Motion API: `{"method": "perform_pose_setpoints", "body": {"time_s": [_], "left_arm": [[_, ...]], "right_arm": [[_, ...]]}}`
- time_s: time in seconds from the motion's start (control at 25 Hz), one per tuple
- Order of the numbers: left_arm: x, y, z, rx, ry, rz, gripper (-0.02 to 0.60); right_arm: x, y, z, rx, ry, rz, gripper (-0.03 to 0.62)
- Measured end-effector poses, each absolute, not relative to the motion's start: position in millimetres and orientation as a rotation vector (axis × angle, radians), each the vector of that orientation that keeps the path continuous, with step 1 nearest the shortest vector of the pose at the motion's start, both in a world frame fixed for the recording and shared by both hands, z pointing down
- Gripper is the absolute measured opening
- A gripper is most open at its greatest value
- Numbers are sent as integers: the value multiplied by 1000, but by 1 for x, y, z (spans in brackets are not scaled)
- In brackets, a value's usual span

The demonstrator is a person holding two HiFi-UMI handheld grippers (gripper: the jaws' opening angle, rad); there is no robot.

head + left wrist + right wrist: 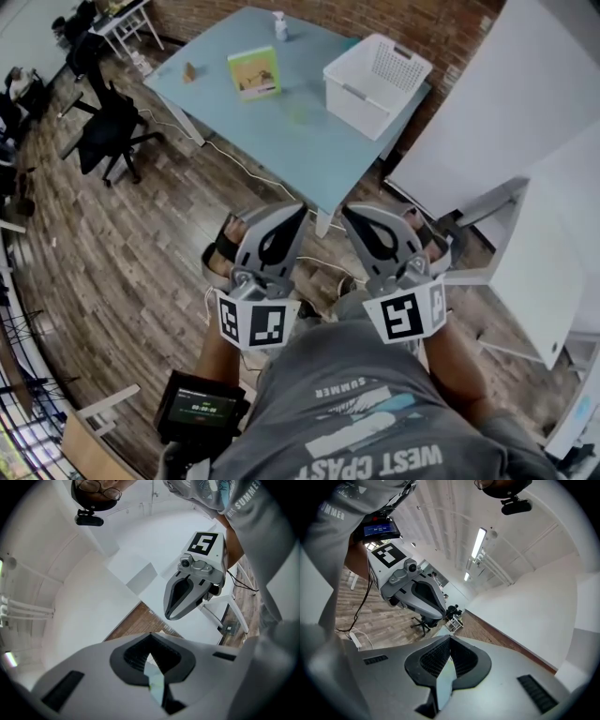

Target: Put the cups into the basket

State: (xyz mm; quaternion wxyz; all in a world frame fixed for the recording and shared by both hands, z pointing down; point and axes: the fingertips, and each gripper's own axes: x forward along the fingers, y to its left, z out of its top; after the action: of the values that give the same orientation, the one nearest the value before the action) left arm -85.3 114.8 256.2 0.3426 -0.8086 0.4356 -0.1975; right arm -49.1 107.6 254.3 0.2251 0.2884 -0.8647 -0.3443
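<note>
Grey T-shirt [375,441] with white-and-blue print ("SUMMER" legible); black forearm screen [200,405]; grey left gripper [298,210] and right gripper [346,212], black-and-white marker cubes [255,322].

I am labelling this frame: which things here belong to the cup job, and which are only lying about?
For the job: white basket, left gripper, right gripper; no cups visible.
Lying about: green-yellow box, small bottle, small brown object, office chair.

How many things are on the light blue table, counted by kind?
white basket: 1
green and yellow box: 1
small white bottle: 1
small brown object: 1
cups: 0 in view
Total: 4
</note>
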Motion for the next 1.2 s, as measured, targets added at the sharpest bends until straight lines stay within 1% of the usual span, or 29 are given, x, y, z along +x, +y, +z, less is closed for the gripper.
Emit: {"method": "perform_pose_setpoints", "body": {"time_s": [0.48, 1.0, 1.2], "left_arm": [[-105, 62, 263, -2087, 1199, -569, -3], [-68, -22, 257, -2028, 1258, -632, -2], [-62, -40, 266, -2047, 1250, -673, -2]], "right_arm": [[-69, 50, 261, 712, -2440, -946, 12], [-43, -37, 255, 619, -2505, -987, 12], [-40, -60, 261, 608, -2521, -947, 12]]}}
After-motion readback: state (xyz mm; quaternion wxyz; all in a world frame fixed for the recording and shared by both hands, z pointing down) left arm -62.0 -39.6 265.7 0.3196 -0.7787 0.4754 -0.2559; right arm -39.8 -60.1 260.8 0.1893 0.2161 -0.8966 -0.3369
